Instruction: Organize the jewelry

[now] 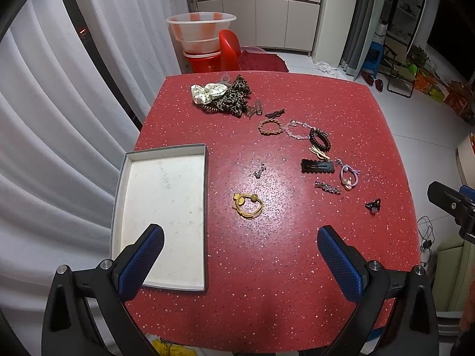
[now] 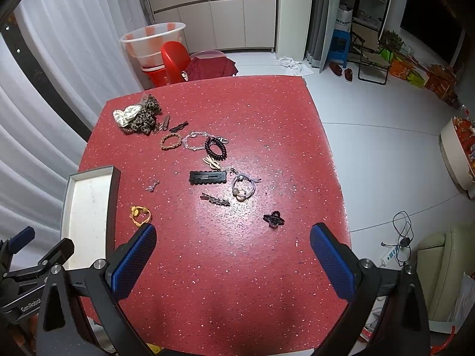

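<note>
Red speckled table [image 1: 297, 267] fills both views, with white curtains to your left and pale cabinets beyond. Your left gripper [image 1: 240, 252] hovers low over the near edge with its blue-padded fingers spread wide and nothing between them; your right gripper [image 2: 233, 252] hovers beside it, likewise spread and empty.

An empty white tray [image 1: 166, 190] lies flat on the table at your left, directly ahead of the left gripper's left finger. The jewelry is scattered loose across the table, none of it in the tray.

Nearest the left gripper is a yellow hair tie [image 1: 248, 205] with a bead: light and floppy, so pinch across its band rather than the bead. Just beyond it sits a tiny silvery charm [image 1: 259, 171], too small to make out clearly, possibly an earring; expect it to be slippery and easy to flick away.

Nearest your right gripper is a small black claw clip [image 2: 273, 218], stiff and light; close on its body. Farther out lie a flat black snap clip [image 2: 207, 177], rigid and hard to get under, a sparkly barrette [image 2: 215, 199], a lilac hair tie [image 2: 244, 187], a black coil tie [image 2: 215, 148], a braided brown bracelet [image 2: 171, 141] and a clear beaded bracelet [image 2: 194, 140]. Soft fabric scrunchies [image 1: 221, 95] are heaped at the far left and will squash easily
</note>
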Action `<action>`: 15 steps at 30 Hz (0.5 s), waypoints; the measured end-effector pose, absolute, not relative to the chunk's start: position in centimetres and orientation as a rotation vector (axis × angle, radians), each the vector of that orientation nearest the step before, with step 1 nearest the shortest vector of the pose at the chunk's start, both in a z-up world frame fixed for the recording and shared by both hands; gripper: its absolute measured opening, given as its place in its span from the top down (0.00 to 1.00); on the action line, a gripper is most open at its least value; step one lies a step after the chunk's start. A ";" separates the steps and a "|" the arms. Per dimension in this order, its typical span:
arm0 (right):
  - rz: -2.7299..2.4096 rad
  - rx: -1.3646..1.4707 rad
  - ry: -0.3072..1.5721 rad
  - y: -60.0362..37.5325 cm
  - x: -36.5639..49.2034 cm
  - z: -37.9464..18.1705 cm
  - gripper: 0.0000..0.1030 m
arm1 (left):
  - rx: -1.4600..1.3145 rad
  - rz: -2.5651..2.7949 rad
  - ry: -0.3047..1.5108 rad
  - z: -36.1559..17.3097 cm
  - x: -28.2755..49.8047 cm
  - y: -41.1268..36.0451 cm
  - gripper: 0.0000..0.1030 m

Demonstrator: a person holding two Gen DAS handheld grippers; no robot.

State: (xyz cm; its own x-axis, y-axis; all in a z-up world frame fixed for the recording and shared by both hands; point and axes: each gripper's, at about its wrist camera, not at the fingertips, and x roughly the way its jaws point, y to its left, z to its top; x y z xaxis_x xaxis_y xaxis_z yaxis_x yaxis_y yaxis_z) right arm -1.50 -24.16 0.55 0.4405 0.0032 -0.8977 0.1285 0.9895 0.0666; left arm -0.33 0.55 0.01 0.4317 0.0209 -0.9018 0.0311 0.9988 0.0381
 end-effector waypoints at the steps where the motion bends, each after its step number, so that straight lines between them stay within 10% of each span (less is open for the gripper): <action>1: -0.078 0.132 1.113 -24.1 -1.5 0.5 0.00 | 0.051 -0.006 1.125 0.0 -0.3 0.6 0.00; 15: -0.075 0.131 1.113 -23.9 -1.4 0.4 0.00 | 0.050 -0.005 1.126 -0.1 -0.5 0.7 0.00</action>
